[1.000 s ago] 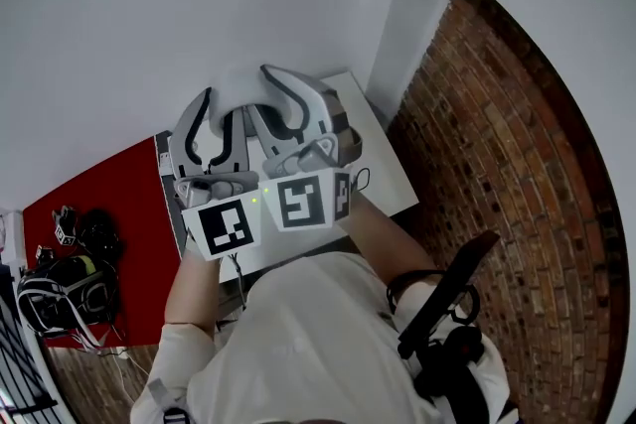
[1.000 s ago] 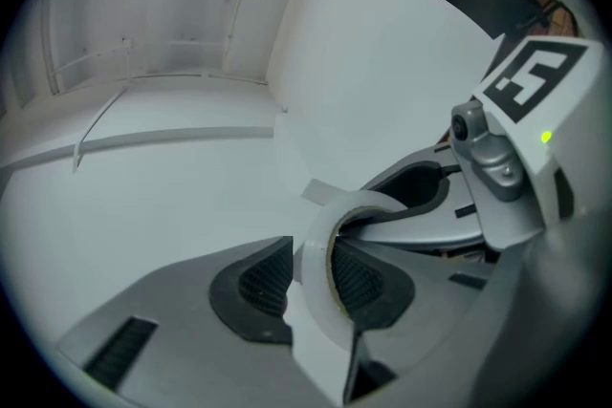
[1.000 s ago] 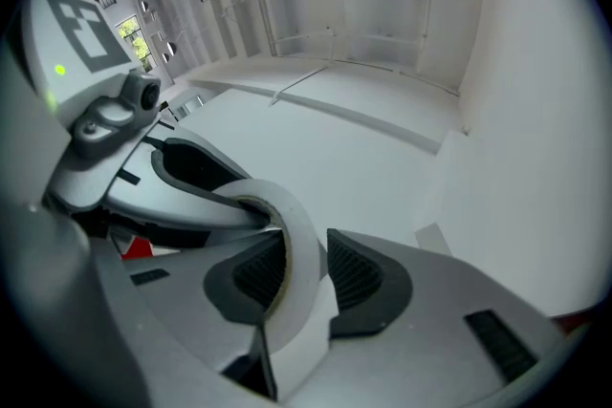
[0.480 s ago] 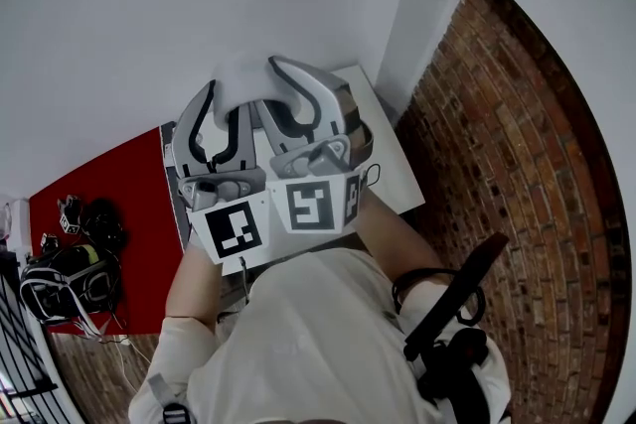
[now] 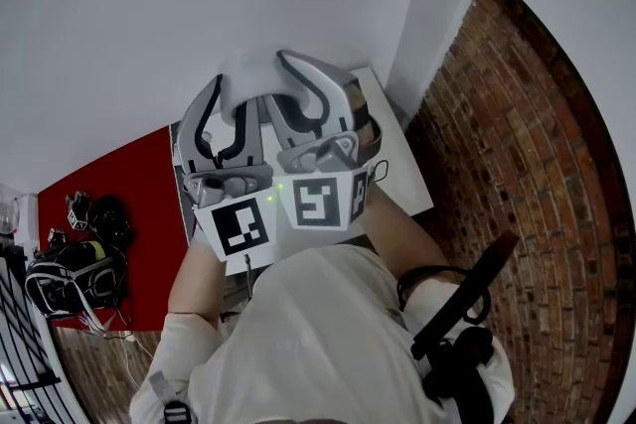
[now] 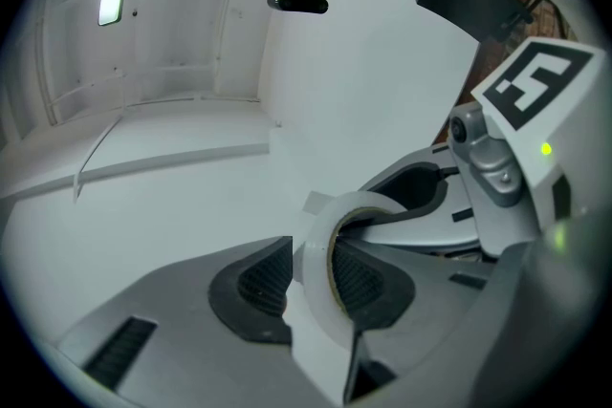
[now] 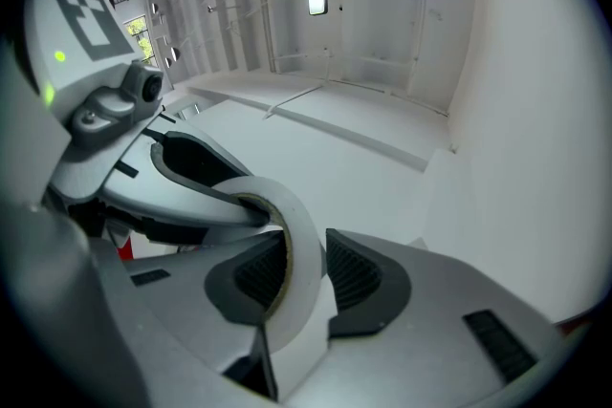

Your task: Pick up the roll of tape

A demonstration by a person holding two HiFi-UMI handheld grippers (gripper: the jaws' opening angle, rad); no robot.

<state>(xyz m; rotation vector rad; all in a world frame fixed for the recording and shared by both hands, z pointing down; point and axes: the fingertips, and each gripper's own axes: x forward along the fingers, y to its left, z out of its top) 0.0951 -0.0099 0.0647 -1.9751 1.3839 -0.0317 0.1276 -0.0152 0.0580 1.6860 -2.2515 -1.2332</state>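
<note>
White roll of tape (image 7: 301,225) aloft as before, fingers (image 6: 260,282) of left gripper (image 6: 312,280) and right gripper (image 7: 304,277) both clamped on it.

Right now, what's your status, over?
Left gripper shut on the roll of tape. Right gripper shut on it too. Roll up in the air, off the white table. Nothing else touching it.

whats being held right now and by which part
The roll of tape, by its ring wall: the left gripper and the right gripper each pinch the band, one jaw through the hole, one outside.
</note>
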